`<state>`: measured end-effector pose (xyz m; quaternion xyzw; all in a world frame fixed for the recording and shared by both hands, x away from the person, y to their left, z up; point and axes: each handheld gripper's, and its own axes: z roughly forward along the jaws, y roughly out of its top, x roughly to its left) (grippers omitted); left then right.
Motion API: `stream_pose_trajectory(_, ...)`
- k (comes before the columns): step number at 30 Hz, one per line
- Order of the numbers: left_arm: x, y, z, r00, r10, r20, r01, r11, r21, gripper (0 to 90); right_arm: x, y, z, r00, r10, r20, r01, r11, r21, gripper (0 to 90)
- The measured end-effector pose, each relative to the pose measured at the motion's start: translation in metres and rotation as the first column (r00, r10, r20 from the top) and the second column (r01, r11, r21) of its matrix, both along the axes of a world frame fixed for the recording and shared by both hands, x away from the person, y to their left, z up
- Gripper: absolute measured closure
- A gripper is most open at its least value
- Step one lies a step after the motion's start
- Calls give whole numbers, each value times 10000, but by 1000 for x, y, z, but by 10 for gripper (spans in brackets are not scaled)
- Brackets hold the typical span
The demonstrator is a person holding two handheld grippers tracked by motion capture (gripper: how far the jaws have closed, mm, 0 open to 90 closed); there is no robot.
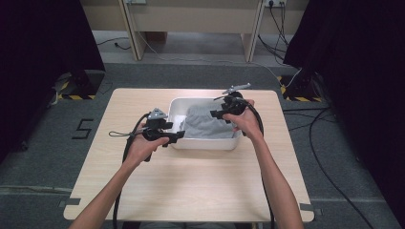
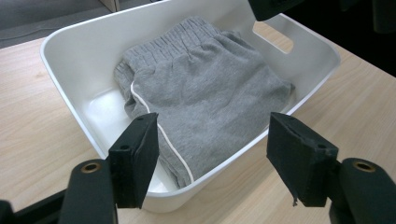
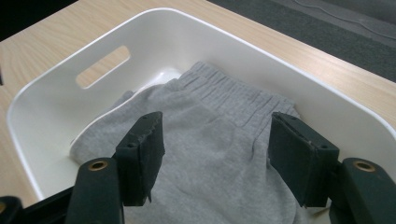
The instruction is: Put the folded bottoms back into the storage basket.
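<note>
Grey sweat shorts (image 1: 206, 123) lie folded inside the white plastic bin (image 1: 203, 143) that sits on my wooden table (image 1: 191, 181), toward its far side. In my left gripper view the shorts (image 2: 205, 93) show a ribbed elastic waistband (image 2: 180, 39) at the far end and a thin white piping line (image 2: 161, 128) running down one side; the bin (image 2: 79, 60) has a cut-out handle slot (image 2: 273, 37) in its far wall.

My left gripper (image 1: 174, 137) hangs at the bin's near left corner, held in my left hand (image 1: 141, 148). Its fingers (image 2: 135, 158) are spread wide, with nothing between them; through the gap I see the bin's near rim and the lower edge of the shorts. They touch neither.

My right gripper (image 1: 220, 114) is over the bin's right side, gripped by my right hand (image 1: 246, 121), just above the fabric. Its fingers (image 3: 140, 154) are likewise spread apart and empty. In my right gripper view the shorts (image 3: 205, 158) fill the space between them, the waistband (image 3: 233, 93) beyond, and the bin (image 3: 56, 79) with its handle slot (image 3: 102, 65) at the upper left. Whether those fingertips brush the cloth I cannot tell.

A black cable (image 1: 129, 138) loops from my left gripper across the table.
</note>
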<state>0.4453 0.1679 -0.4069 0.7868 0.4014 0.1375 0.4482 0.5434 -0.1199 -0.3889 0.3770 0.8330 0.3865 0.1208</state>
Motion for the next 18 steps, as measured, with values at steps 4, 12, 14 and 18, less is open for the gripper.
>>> stream_pose_trajectory(4,-3,3,1,10000,8,-15,-8,10000,-22,310,-9,-1,5,9998,22,188,-26,9997,229,352)
stream_pose_trajectory(12,-15,15,1,9997,212,-141,-215,9996,-201,240,-32,-9,8,9989,62,473,-82,9991,419,271)
stream_pose_trajectory(14,-18,18,2,9997,225,-126,-227,9996,-182,231,-37,-11,9,9986,63,524,-88,9988,483,256)
stream_pose_trajectory(18,-22,21,4,9998,203,-7,-203,9996,-208,227,-44,-12,11,9978,142,655,-182,9980,609,253)
